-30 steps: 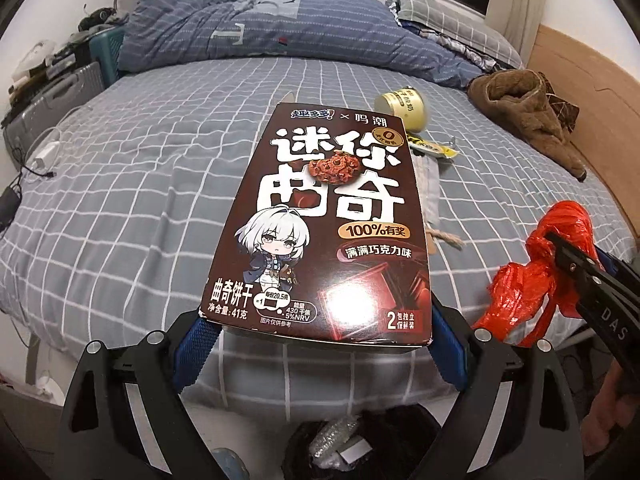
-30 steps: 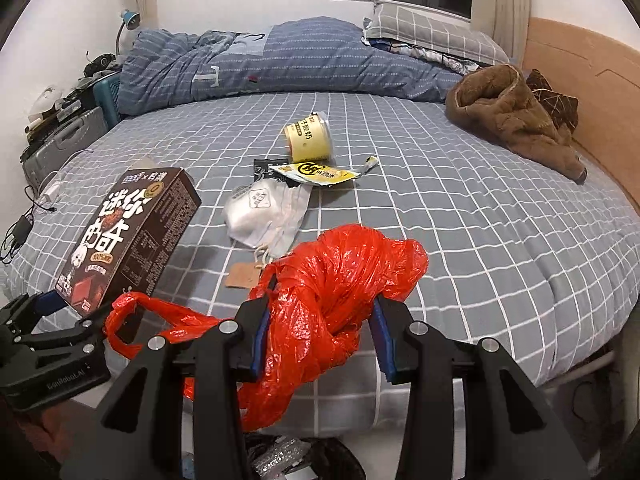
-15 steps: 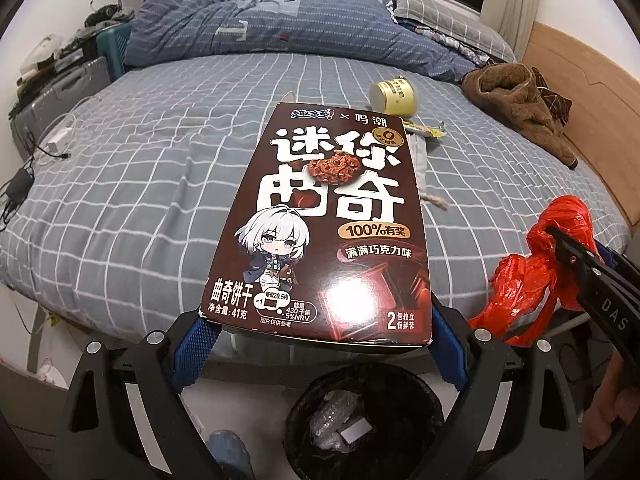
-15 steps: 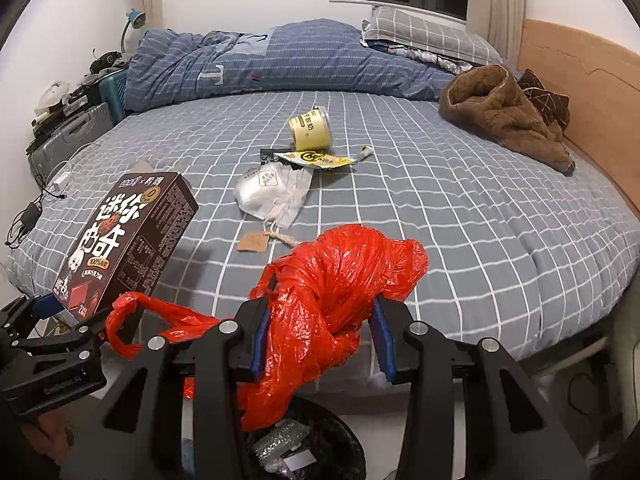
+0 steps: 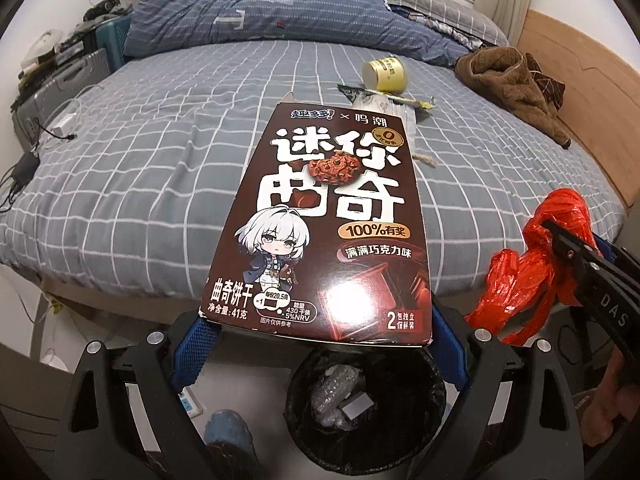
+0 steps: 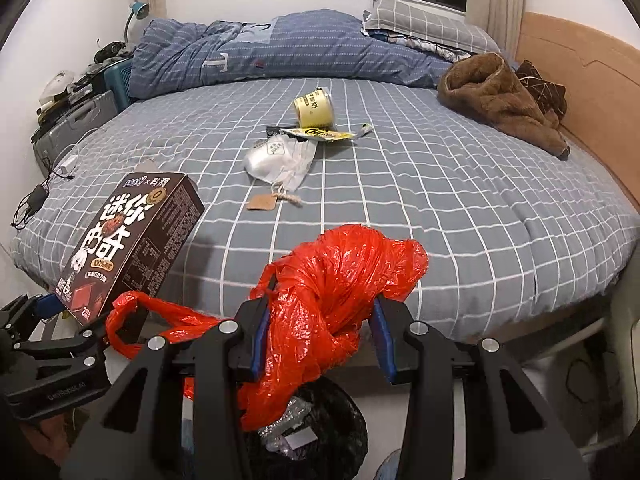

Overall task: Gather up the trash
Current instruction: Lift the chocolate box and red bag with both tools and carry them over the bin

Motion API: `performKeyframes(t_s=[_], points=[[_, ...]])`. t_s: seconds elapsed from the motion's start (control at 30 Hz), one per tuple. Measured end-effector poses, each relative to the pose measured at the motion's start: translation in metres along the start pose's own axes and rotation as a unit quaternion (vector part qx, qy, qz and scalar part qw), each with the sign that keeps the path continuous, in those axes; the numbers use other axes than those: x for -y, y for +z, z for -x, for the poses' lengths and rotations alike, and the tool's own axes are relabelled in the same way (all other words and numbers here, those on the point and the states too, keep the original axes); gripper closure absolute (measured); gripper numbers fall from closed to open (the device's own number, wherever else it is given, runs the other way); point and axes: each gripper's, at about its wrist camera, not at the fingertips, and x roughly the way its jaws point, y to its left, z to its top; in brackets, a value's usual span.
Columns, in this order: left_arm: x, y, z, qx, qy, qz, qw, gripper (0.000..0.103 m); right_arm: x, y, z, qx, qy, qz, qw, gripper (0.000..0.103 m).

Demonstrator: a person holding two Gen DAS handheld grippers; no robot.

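Over the black bin at the bed's foot, both tools have drawn back: left tool clamps the cookie box, right tool clenches the red bag, both ready to drop.

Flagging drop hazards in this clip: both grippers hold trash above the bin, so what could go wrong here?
The wide cookie box juts far past the left gripper, mostly over the bed; it may miss the trash bin. The red plastic bag in the right gripper trails a loose loop near that gripper and could snag.
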Motion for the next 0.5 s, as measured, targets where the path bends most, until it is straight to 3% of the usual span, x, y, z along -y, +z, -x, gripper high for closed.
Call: performKeyframes(t_s=[0.5], points=[[-0.002, -0.034, 0.012, -0.021, 0.003, 0.008, 0.9997, 0.014, -0.005, -0.028, 0.014, -0.020, 0.004, 0.000, 1.000, 0.064]])
